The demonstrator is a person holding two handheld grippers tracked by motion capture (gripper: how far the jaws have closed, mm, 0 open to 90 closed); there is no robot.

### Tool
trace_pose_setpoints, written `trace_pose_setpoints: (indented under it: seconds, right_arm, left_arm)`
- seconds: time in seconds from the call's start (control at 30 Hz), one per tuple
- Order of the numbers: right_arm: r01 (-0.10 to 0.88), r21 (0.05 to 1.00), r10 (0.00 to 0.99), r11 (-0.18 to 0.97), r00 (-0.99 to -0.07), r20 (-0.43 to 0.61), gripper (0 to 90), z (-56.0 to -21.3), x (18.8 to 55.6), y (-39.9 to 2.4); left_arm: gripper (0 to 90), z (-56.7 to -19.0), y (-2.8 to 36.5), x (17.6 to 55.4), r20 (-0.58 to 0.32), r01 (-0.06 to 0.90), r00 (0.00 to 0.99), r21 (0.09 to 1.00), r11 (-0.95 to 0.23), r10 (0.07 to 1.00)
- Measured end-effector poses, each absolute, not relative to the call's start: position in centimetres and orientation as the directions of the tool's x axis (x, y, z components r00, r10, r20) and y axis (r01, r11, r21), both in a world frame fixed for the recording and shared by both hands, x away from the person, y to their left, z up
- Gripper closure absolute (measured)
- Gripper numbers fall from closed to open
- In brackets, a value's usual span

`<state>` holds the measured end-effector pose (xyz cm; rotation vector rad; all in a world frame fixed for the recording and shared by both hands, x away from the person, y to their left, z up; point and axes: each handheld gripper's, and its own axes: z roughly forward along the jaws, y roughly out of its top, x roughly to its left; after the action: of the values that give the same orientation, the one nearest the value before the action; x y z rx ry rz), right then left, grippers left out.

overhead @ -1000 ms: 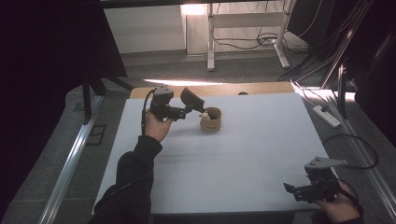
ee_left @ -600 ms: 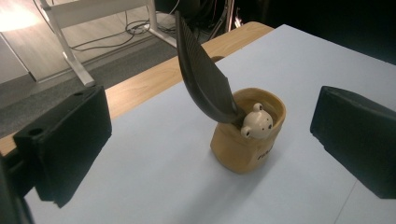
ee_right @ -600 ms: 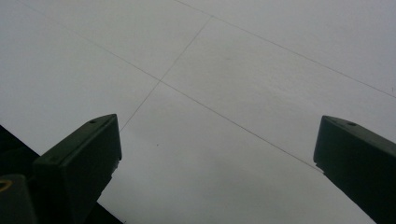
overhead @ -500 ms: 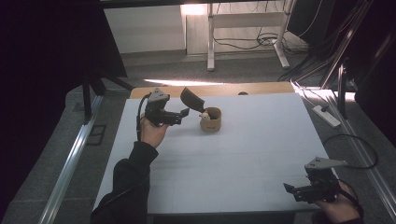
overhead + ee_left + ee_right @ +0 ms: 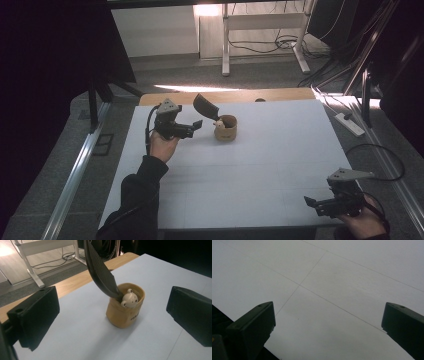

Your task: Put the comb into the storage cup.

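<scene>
White worktop (image 5: 260,165) carries a tan cup (image 5: 125,306) propping a dark feather (image 5: 100,272); left tool (image 5: 194,125) hovers beside it spread for grabbing, right tool (image 5: 311,202) spread, idle.

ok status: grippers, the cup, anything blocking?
Left gripper open, facing tan cup. Dark spoon leaning in cup. Right gripper open over table. Path clear.

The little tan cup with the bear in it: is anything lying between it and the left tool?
No. In the left gripper view, only bare white table lies between the open left tool and the cup; the high view agrees.
</scene>
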<state>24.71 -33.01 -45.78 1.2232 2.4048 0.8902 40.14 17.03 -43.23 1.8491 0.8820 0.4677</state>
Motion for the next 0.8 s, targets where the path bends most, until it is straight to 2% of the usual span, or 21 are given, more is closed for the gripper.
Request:
trace_pose_setpoints:
  seconds: [0.3, 0.8]
  right_arm:
    - [0.592, 0.652, 0.785, 0.475, -0.620, -0.009, 0.6, -45.7, 24.5, -32.7]
    - [0.594, 0.656, 0.799, 0.466, -0.601, -0.025, 0.0, -45.7, 24.4, -32.7]
  left_arm:
    - [0.0, -43.2, 17.8, 39.0, -0.075, 0.372, 0.654, 0.898, -0.235, 0.753]
    - [0.0, -43.7, 18.0, 37.9, -0.084, 0.389, 0.662, 0.888, -0.246, 0.744]
